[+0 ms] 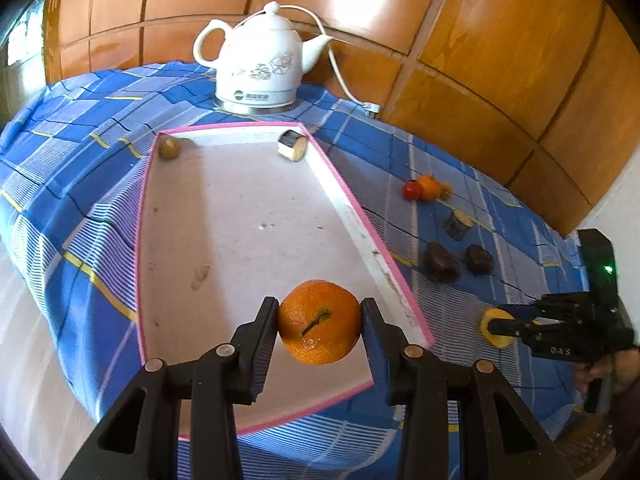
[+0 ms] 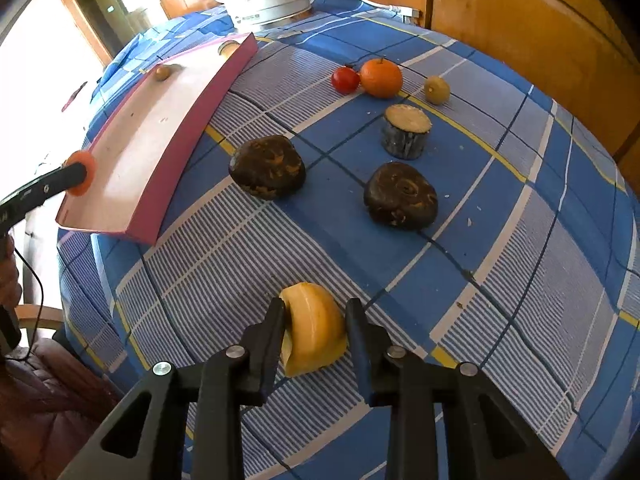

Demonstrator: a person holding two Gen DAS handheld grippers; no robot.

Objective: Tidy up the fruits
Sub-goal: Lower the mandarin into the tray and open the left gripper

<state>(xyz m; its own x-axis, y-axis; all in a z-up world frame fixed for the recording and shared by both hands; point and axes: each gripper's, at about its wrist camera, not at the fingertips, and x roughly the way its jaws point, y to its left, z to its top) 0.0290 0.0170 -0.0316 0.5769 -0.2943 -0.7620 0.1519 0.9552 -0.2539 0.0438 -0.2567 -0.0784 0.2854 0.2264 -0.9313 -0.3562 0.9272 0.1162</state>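
The left gripper (image 1: 320, 316) is squeezing a round orange mandarin with bumpy skin and a small green stem (image 1: 319, 322), one black ribbed finger (image 1: 262, 340) on each side of its middle, and it is holding the fruit up over the near right corner of the flat white tray with the pink rim (image 1: 332, 166). The mandarin is looking firm but a little squashy, so a soft squeeze across its widest part is probably best; its skin is rough, so it should not slip much. It is likely light. The right gripper (image 2: 316, 320) is sitting around a yellow curved wedge of fruit with smooth shiny skin (image 2: 314, 330) near the front edge of the round table with the blue checked cloth (image 2: 520, 240). Its left finger is touching the wedge, but its right finger is showing a thin gap, so it is not squeezing yet. The wedge is looking slick and soft, so it may slide or dent; holding its flat cut sides seems safest. Farther out on the cloth, two dark brown lumpy pieces (image 2: 267, 167) are lying well apart, then a short grey log-shaped chunk with a pale cut top (image 2: 406, 132), and near the back edge a small red tomato (image 2: 345, 79) is touching a second orange mandarin (image 2: 381, 78). A white shiny kettle with flowers (image 1: 260, 64) is standing behind the tray.
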